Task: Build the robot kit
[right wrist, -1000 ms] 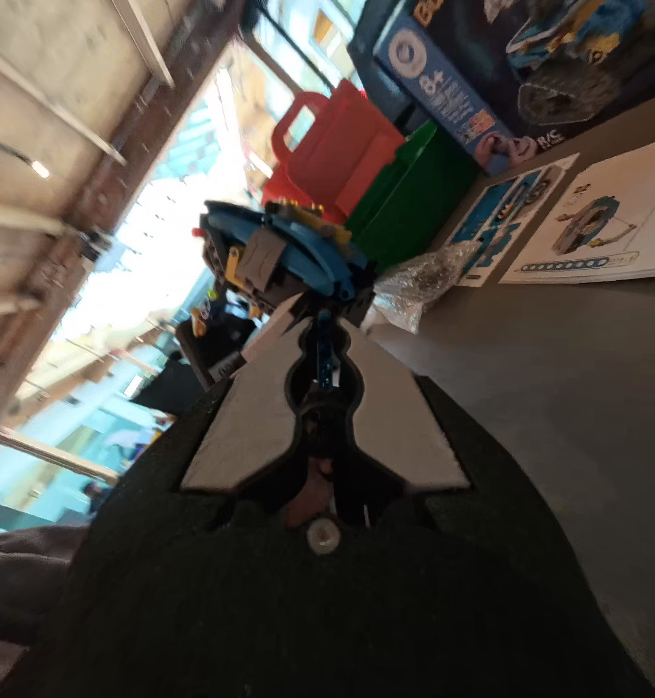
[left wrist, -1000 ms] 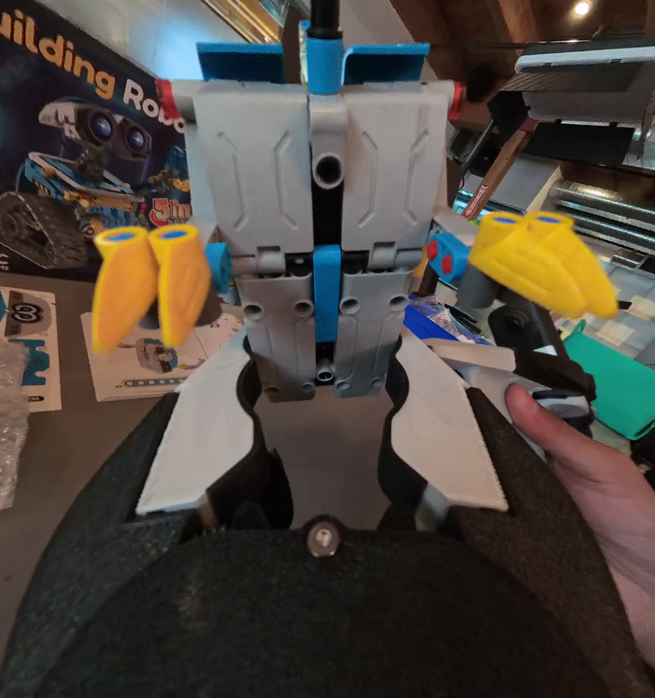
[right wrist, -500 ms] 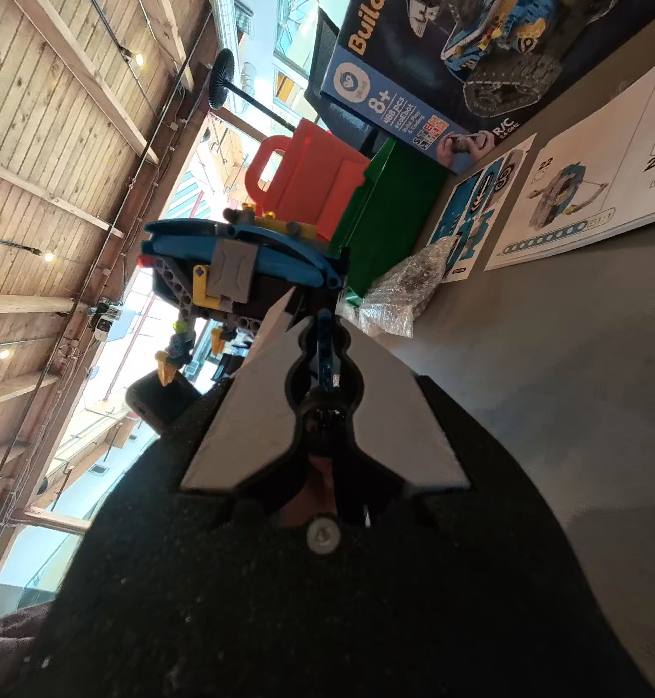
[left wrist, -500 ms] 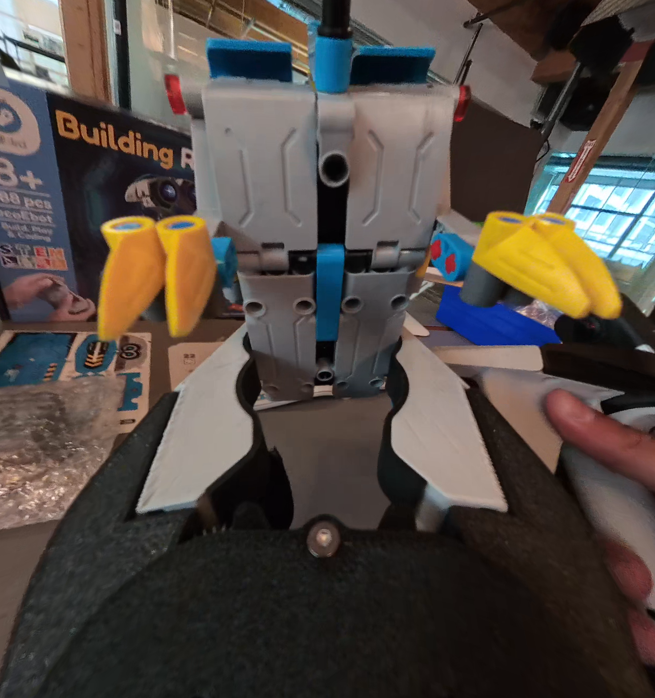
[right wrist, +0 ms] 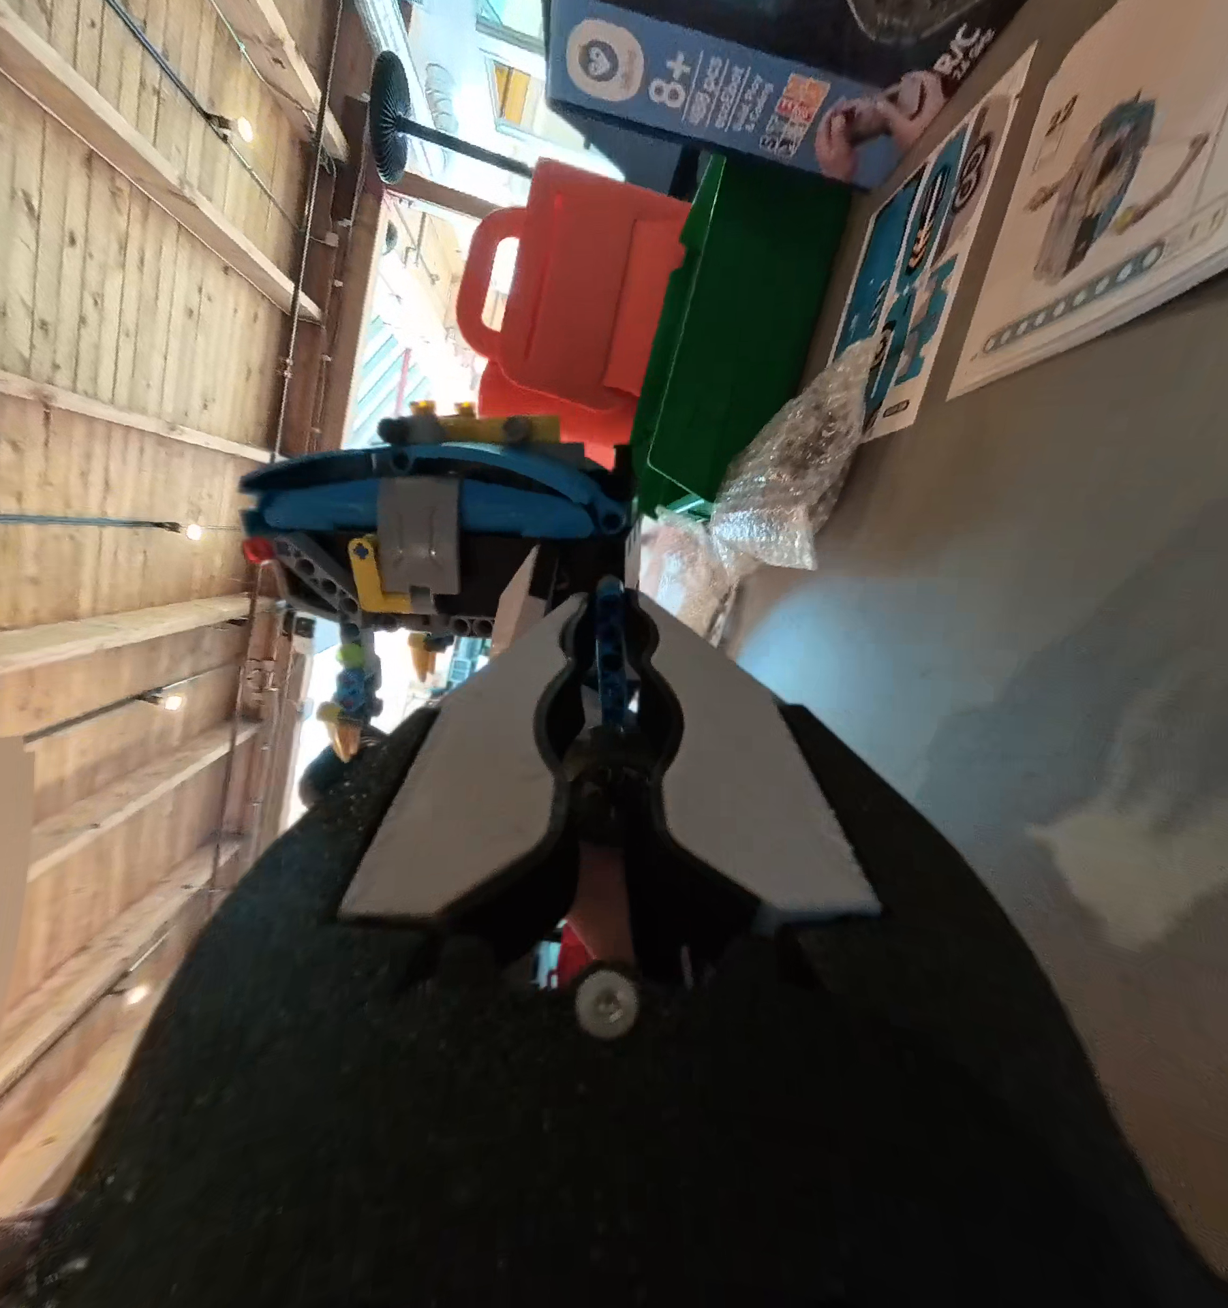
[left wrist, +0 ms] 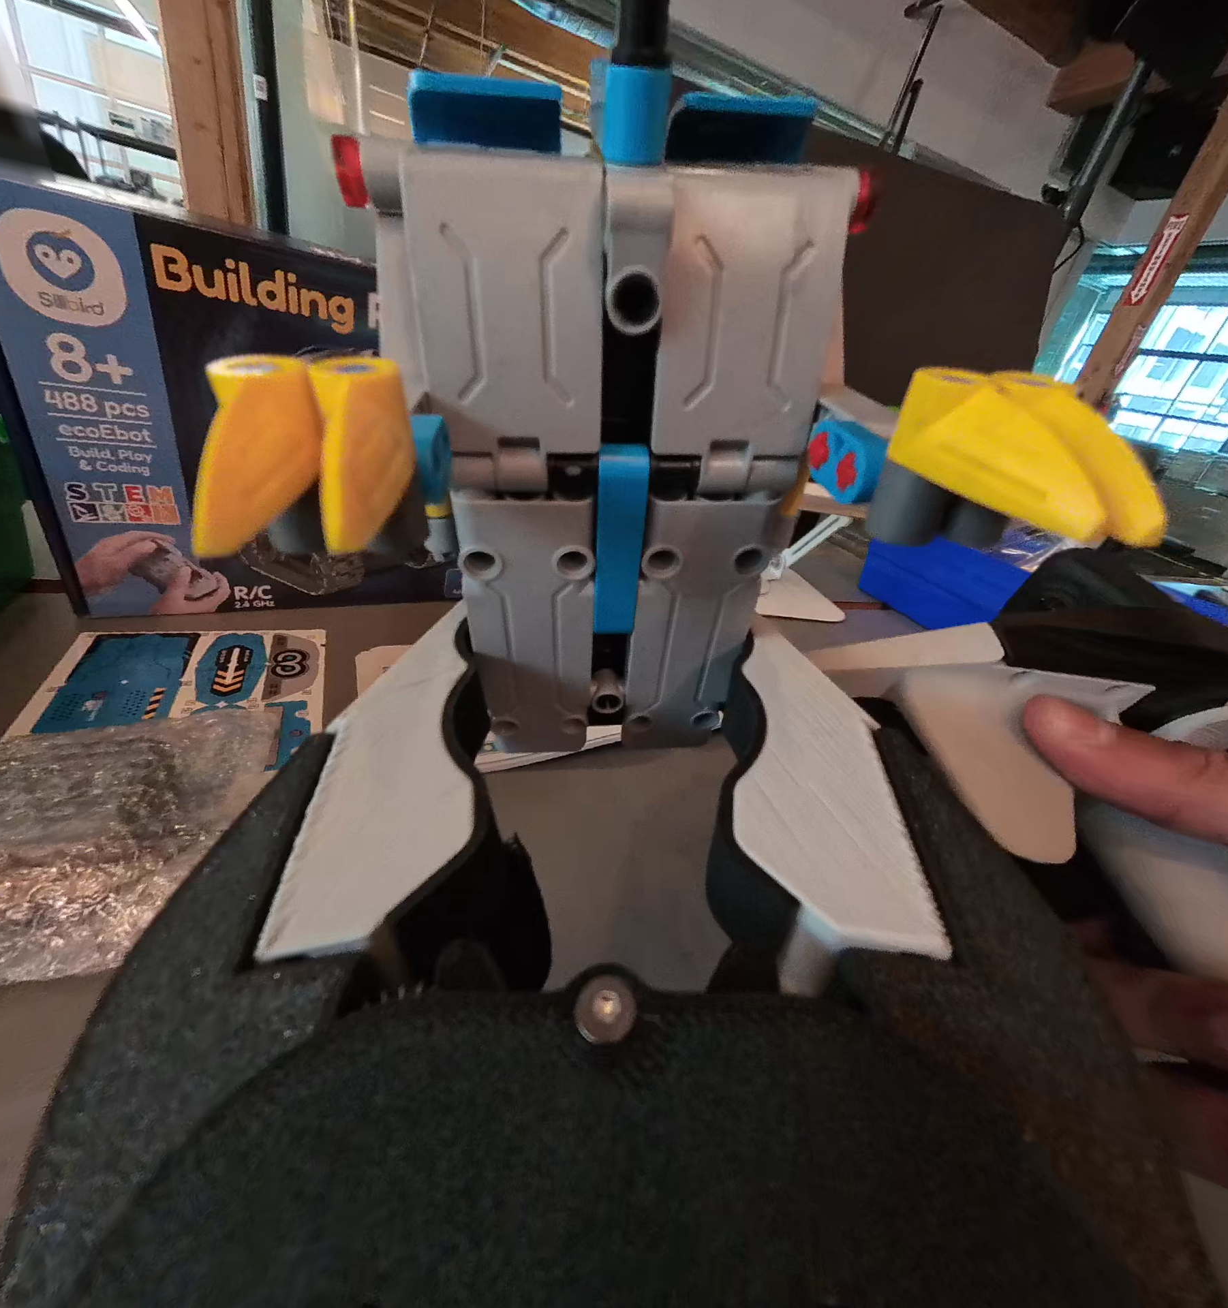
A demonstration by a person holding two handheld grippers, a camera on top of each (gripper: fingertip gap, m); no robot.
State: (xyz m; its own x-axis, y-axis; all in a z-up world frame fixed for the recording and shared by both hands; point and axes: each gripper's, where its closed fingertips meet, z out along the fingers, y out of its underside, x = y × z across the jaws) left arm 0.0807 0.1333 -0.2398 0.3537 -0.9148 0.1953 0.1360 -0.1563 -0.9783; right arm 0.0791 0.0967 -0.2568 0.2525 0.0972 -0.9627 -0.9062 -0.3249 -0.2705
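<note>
A brick-built toy robot (left wrist: 611, 340) with a grey body, blue trim and yellow claws on both sides (left wrist: 299, 453) (left wrist: 1022, 453) stands upright above the grey table. My left gripper (left wrist: 604, 672) is shut on the lower part of its grey body, one finger on each side. My right gripper (right wrist: 607, 601) is shut on a thin blue beam (right wrist: 607, 665) that sticks out from the robot's side (right wrist: 420, 509). In the left wrist view the right gripper (left wrist: 965, 715) comes in from the right, with a person's hand (left wrist: 1149, 771) on it.
On the table (right wrist: 1022, 637) lie a sticker sheet (left wrist: 172, 679), a bubble-wrap bag (left wrist: 66, 828) and an open instruction booklet (right wrist: 1121, 184). The kit's box (left wrist: 101, 396) stands behind them. A green bin (right wrist: 724, 340) and a red case (right wrist: 569, 297) stand to the left.
Both grippers have turned together with the robot: the left view now faces the box more squarely, and the right view has rolled further. Both grips are unchanged.
</note>
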